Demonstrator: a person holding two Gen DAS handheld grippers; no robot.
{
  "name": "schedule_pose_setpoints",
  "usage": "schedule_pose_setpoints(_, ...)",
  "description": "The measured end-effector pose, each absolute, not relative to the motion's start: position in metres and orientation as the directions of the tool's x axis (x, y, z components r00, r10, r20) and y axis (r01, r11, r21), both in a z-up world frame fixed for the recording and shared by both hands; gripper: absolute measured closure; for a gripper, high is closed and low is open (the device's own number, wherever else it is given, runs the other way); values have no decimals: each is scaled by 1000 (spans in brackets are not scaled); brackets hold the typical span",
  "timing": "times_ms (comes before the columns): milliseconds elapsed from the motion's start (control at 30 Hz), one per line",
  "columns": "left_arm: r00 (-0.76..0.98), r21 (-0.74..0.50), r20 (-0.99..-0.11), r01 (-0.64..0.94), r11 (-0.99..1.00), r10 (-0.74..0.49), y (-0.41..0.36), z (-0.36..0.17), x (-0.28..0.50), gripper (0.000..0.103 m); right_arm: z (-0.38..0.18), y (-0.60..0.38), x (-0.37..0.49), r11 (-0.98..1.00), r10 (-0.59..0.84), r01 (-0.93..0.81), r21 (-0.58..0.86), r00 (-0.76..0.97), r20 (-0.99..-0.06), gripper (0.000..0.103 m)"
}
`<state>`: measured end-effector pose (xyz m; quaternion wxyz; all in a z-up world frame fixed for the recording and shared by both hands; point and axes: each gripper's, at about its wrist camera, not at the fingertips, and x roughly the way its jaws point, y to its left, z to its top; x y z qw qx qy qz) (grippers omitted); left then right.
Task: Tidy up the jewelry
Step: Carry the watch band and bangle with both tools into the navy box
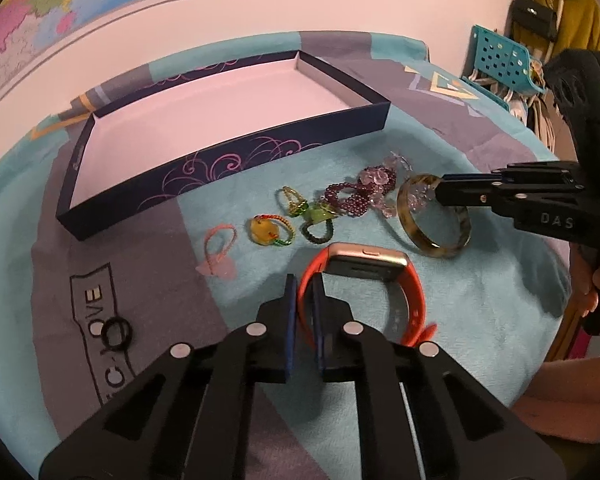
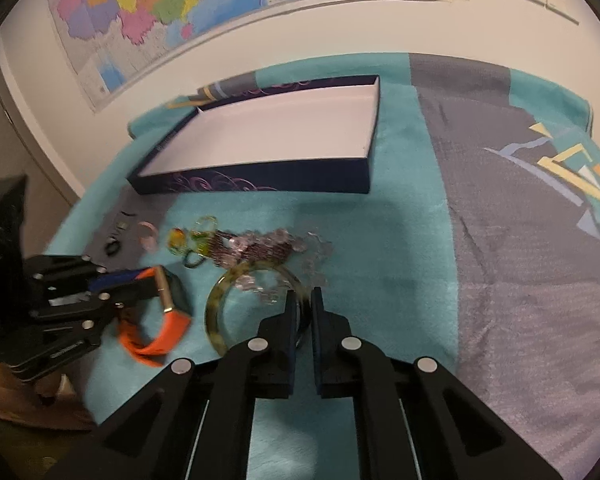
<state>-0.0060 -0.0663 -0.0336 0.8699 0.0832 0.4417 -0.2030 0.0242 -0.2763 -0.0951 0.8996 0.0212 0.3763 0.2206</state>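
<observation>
**Both grippers clamped on jewelry in front of the open box**

Left wrist view: The left gripper [image 1: 304, 284] is pressed together on the orange strap of the smartwatch [image 1: 364, 264], which lies on the teal blanket [image 1: 480, 300] near its front edge. The gripper points steeply downward. Past it lie a pink charm [image 1: 218, 252], an amber pendant [image 1: 266, 232], purple bead bracelets [image 1: 356, 196] and a black ring [image 1: 116, 332]. The dark blue box [image 1: 228, 148] sits open toward the blanket's far edge. The right gripper [image 1: 444, 194] enters from the right, pinching the mottled bangle [image 1: 432, 220].

Right wrist view: The right gripper [image 2: 305, 300] is closed on the bangle's [image 2: 216, 312] rim, angled downward. At the left edge, the left gripper [image 2: 140, 280] holds the smartwatch [image 2: 168, 300].
</observation>
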Motion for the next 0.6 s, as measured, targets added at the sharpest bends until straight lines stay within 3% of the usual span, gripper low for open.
schedule_pose_setpoints(367,563,-144,-747,383,913,-354,-34,1,2,95,-67,-281,26,883,458,-410,230,645,-612,97)
schedule_pose_setpoints(600,622,-143,-713,323,936,-324,-11,25,30,95,-40,-264,52,876,465,-444,187,677,-571,97)
